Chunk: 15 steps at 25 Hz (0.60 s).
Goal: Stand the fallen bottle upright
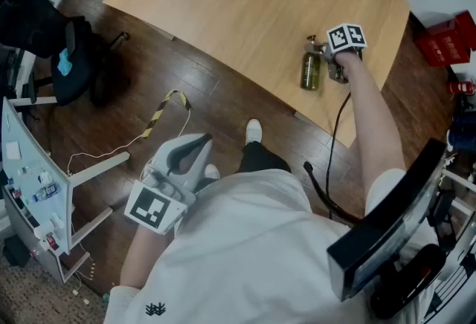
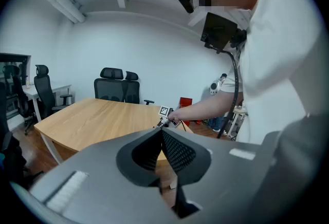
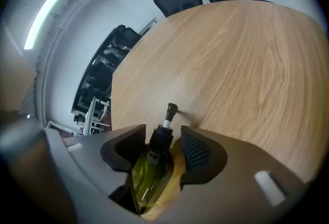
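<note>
Left gripper is held low at the near left over the floor, jaws pressed together, nothing between them. Green pump bottle is seen lying on the wooden table by its near right edge, pump pointing far. Right gripper is set over the bottle, jaws spread around it, with a gap showing at the right pad.

No word or number is legible here, only black-and-white square code markers on the cube of the right gripper and the cube of the left gripper, a small dark emblem on the white shirt, and unreadably small print on the red boxes.
</note>
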Each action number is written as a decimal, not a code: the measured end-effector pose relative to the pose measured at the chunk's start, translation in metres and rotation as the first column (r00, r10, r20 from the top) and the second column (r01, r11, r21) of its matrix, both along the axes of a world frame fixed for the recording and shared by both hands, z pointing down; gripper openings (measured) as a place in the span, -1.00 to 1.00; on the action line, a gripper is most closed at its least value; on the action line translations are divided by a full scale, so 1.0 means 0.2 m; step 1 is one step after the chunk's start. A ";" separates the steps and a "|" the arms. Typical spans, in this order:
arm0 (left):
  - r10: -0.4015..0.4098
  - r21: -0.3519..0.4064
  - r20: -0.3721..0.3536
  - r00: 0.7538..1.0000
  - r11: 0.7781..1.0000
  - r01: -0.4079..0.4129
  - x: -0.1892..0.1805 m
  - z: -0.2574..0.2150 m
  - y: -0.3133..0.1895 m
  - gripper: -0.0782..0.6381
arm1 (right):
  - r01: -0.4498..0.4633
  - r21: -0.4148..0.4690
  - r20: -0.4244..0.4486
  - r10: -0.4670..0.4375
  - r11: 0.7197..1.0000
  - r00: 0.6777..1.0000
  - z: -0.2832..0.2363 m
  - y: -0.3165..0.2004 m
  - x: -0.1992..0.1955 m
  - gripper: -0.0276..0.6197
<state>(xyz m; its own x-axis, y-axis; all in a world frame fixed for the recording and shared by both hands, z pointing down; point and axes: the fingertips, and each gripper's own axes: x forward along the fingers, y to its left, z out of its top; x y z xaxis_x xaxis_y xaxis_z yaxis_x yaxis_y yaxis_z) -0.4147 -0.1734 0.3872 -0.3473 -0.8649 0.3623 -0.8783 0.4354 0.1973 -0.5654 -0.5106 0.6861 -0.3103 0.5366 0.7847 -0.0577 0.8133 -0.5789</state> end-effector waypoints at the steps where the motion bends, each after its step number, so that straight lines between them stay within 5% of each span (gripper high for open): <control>1: -0.001 -0.001 -0.003 1.000 1.000 0.001 0.00 0.00 0.00 -0.78 | -0.006 -0.006 0.014 0.006 1.000 1.000 0.00 0.00 -0.01 -0.23; 3: 0.000 -0.005 -0.007 1.000 1.000 0.000 -0.01 0.01 -0.01 -0.78 | -0.013 -0.007 0.045 0.013 1.000 0.999 0.00 -0.01 -0.02 -0.46; 8: 0.016 -0.004 -0.007 1.000 1.000 -0.017 -0.03 -0.01 -0.04 -0.78 | -0.019 0.068 0.217 0.004 0.998 0.976 -0.17 -0.02 -0.03 -0.48; 15: 0.086 0.009 0.002 0.996 0.996 -0.086 -0.03 -0.02 -0.11 -0.78 | -0.061 0.341 0.563 -0.152 0.938 0.813 -0.54 0.01 0.03 -0.49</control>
<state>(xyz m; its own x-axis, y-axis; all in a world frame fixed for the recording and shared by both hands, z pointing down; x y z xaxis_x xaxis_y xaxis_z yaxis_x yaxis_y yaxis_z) -0.4212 -0.1961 0.3828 -0.2719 -0.8949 0.3538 -0.9127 0.3563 0.1999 -0.5597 -0.5084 0.5772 -0.7397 0.3058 0.5994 0.2389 0.9521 -0.1909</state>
